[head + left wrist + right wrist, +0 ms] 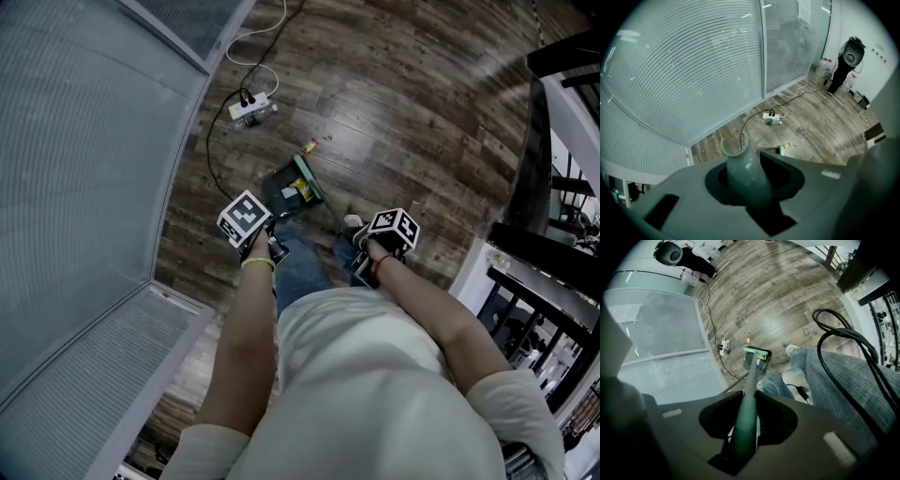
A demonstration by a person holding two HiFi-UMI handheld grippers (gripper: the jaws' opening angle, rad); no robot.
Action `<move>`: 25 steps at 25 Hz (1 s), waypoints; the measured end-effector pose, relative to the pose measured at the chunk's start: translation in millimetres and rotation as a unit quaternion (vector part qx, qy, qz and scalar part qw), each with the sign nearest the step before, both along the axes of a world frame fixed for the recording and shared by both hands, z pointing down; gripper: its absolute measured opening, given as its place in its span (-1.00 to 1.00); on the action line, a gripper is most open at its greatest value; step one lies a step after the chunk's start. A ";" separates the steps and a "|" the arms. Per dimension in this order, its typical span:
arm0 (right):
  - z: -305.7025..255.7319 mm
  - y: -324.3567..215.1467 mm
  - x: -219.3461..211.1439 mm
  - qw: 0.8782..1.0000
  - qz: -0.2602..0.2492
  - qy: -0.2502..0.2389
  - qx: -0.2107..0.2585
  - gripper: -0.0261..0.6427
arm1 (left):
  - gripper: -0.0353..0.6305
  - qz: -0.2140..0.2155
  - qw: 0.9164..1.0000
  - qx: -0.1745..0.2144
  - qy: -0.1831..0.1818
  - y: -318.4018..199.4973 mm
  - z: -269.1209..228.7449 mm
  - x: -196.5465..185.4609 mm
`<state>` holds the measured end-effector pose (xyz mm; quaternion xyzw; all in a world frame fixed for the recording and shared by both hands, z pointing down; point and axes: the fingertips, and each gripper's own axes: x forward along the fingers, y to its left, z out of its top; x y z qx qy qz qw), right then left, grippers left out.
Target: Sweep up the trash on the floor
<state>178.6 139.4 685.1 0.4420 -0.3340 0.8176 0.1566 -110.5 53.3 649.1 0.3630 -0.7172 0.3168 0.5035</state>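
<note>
Underfoot, a small red-and-yellow wrapper [309, 145] is seen on the wooden floor [412, 112], just beyond the dark dustpan [282, 185], in which yellow scraps are held. The green broom handle [749, 385] is pinched by the fingers [797, 427] of the right gripper [743, 437]. The grey dustpan handle [738, 157] is clamped by the left gripper [750, 187]. Print on the sheet [628, 311] stuck to the glass partition cannot be read.
</note>
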 end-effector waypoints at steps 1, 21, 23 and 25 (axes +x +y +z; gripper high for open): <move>-0.1 -0.3 -0.6 1.000 -0.001 0.000 0.000 -0.64 | -0.65 0.009 1.000 -0.002 -0.001 -1.0 -0.6 1.1; 0.9 -4.1 -1.7 1.000 -0.021 0.005 -0.004 -0.64 | -0.62 0.207 0.978 -0.017 0.001 -5.5 -7.3 19.6; 0.7 -4.5 -1.5 1.000 -0.024 0.005 -0.004 -0.64 | -0.60 0.231 0.973 -0.024 0.005 -6.6 -7.2 23.8; 0.2 -5.1 -0.9 1.000 -0.025 0.006 -0.005 -0.63 | -0.59 0.260 0.965 -0.033 0.008 -7.3 -5.8 26.5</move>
